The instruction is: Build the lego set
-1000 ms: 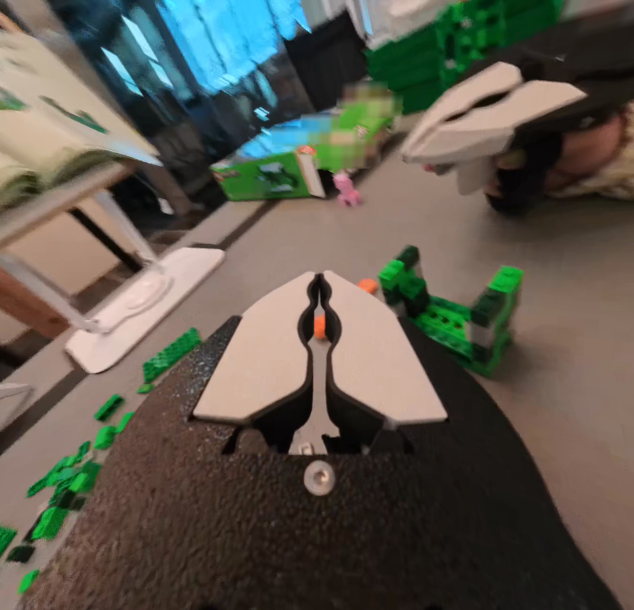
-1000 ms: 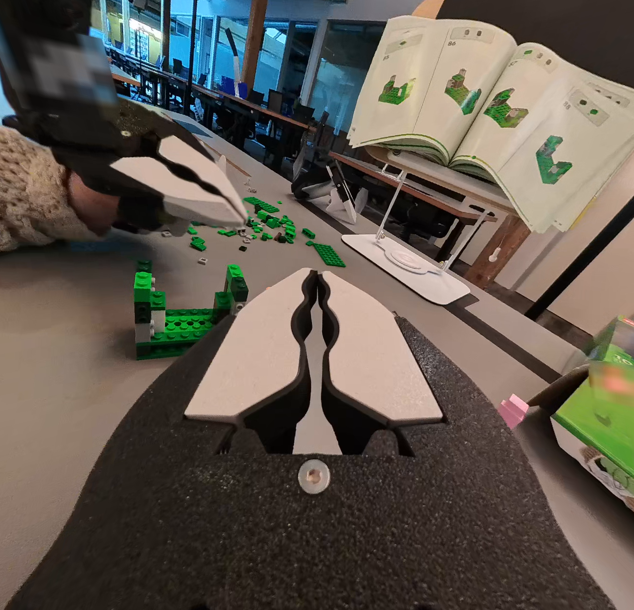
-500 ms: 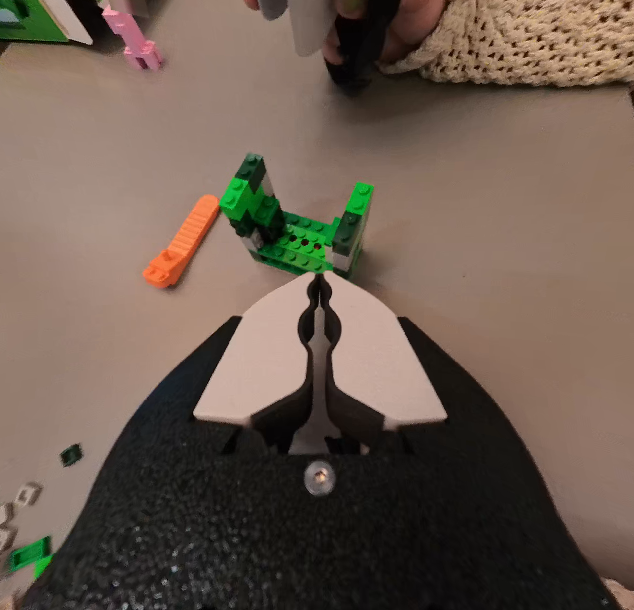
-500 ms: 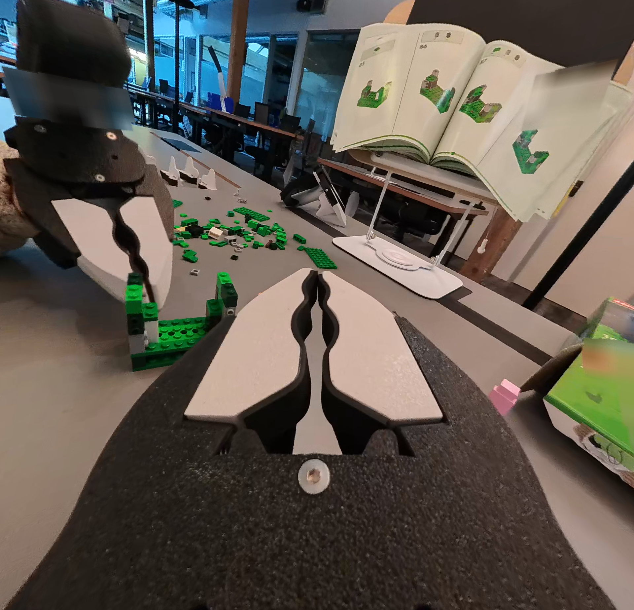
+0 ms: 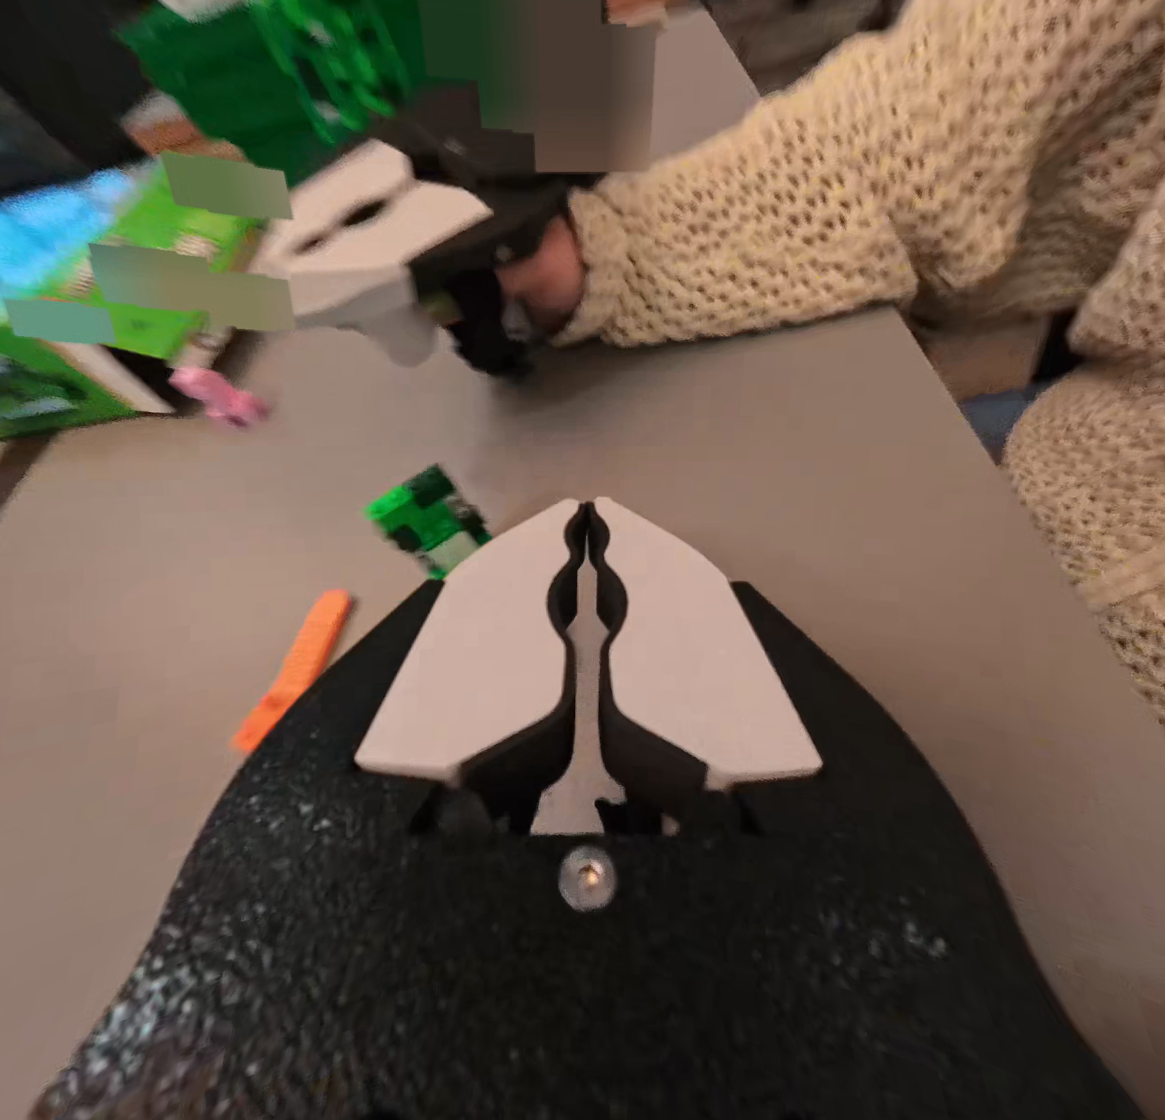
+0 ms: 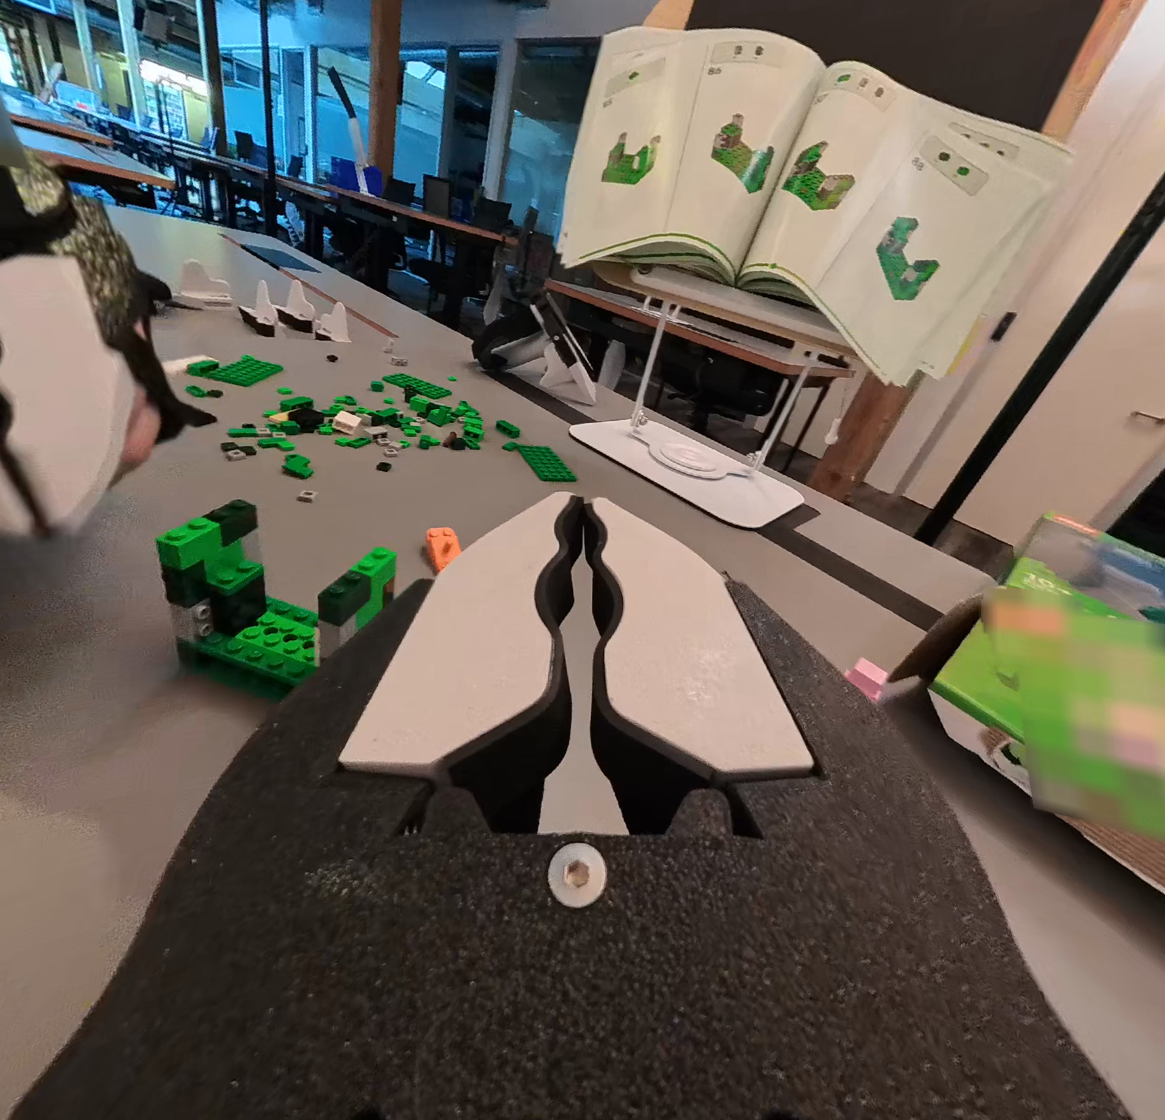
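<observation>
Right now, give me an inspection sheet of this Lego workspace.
Surface: grey tabletop, matte.
Job's things: green half-built brick model standing upright; open instruction booklet on white stand.
Clutter: loose green brick pile; orange brick separator lying flat; pink piece; green cardboard box.
Grippers: left gripper shut, empty; right gripper shut, empty.
Cables: nothing seen.
Surroundings: long desks, windows; cream knitted sleeve.

An open-plan office: rows of long desks (image 6: 403,207) with chairs (image 6: 435,191) behind glass partitions (image 6: 542,119).
</observation>
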Tool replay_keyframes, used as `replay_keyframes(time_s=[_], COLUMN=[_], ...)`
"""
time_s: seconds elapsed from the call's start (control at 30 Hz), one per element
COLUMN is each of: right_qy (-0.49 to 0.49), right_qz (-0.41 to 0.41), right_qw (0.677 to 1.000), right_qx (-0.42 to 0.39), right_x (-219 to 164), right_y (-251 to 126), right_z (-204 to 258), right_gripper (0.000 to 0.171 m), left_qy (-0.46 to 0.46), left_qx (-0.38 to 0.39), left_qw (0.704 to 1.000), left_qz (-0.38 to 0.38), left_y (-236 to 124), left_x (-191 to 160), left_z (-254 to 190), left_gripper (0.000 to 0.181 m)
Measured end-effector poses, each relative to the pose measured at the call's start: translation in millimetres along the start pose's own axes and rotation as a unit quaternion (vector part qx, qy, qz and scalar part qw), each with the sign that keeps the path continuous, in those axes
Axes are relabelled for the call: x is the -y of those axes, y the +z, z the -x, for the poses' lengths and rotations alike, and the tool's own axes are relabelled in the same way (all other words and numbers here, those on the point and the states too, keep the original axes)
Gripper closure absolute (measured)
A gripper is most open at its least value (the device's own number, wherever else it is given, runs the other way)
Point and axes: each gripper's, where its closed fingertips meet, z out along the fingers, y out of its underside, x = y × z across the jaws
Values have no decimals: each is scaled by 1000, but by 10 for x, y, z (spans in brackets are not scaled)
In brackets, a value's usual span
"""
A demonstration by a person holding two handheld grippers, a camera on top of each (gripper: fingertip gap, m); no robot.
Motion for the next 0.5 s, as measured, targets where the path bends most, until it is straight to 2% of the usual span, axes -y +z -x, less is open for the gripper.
replay_keyframes(time_s=[0.03, 0.13, 0.27, 0.33, 0.4, 0.43, 0.5], right_qy=[8, 29, 17, 15, 35, 54, 75], right_qz=[-1, -3, -5, -6, -20, -42, -90], right_qw=[1000, 1000, 1000, 1000, 999, 997, 991], right_qx=[-4, -9, -15, -21, -27, -33, -64], right_x=[-5, -13, -2, 1, 33, 78, 173], right_y=[-5, -9, -16, -12, 0, 21, 115], right_z=[-30, -73, -68, -74, -103, -142, -314], right_gripper=[171, 171, 171, 171, 169, 164, 139], left_qy=[-3, -28, -61, -54, -41, -40, -49], left_qx=[36, 196, 429, 488, 518, 527, 536], left_qw=[999, 974, 882, 853, 840, 834, 823], left_qz=[-26, -106, -183, -177, -159, -160, -179], left_y=[-119, -498, -1046, -1154, -1167, -1173, -1167], left_x=[47, 105, -42, -177, -255, -252, -222], left_z=[140, 684, 1224, 1305, 1355, 1383, 1445], left_gripper=[181, 181, 181, 181, 181, 181, 181])
